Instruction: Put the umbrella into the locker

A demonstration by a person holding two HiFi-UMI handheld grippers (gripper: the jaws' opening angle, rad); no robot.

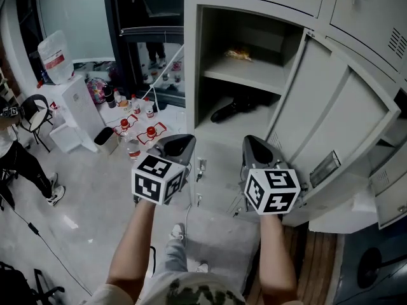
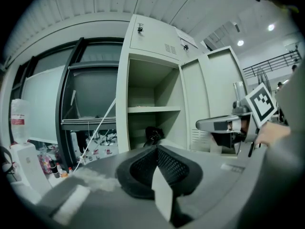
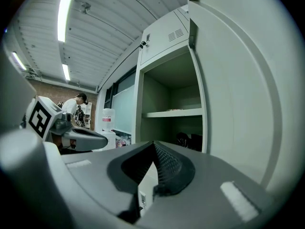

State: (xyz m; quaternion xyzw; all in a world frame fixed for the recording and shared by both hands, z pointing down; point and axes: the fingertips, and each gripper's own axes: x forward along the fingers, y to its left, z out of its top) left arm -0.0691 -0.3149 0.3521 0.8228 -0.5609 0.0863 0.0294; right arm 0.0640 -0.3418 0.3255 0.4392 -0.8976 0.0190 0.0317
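Observation:
The grey locker (image 1: 191, 75) stands open, its door (image 1: 337, 113) swung out to the right. A black folded umbrella (image 1: 232, 108) lies in the lower compartment under the shelf (image 1: 245, 74); it also shows as a dark shape, the umbrella (image 2: 152, 134) in the left gripper view and the umbrella (image 3: 183, 140) in the right gripper view. My left gripper (image 1: 180, 140) and right gripper (image 1: 254, 142) hover side by side in front of the opening, short of the umbrella. Both are shut with nothing between their pads, as seen at the left gripper (image 2: 157, 149) and the right gripper (image 3: 153, 147).
A small yellowish packet (image 1: 238, 54) lies on the shelf. Left of the locker, bottles and red-trimmed trays (image 1: 137, 129) sit on the floor beside a white unit (image 1: 76, 107) with a water jug. A person (image 1: 19, 157) stands at the far left. Other lockers adjoin on the right.

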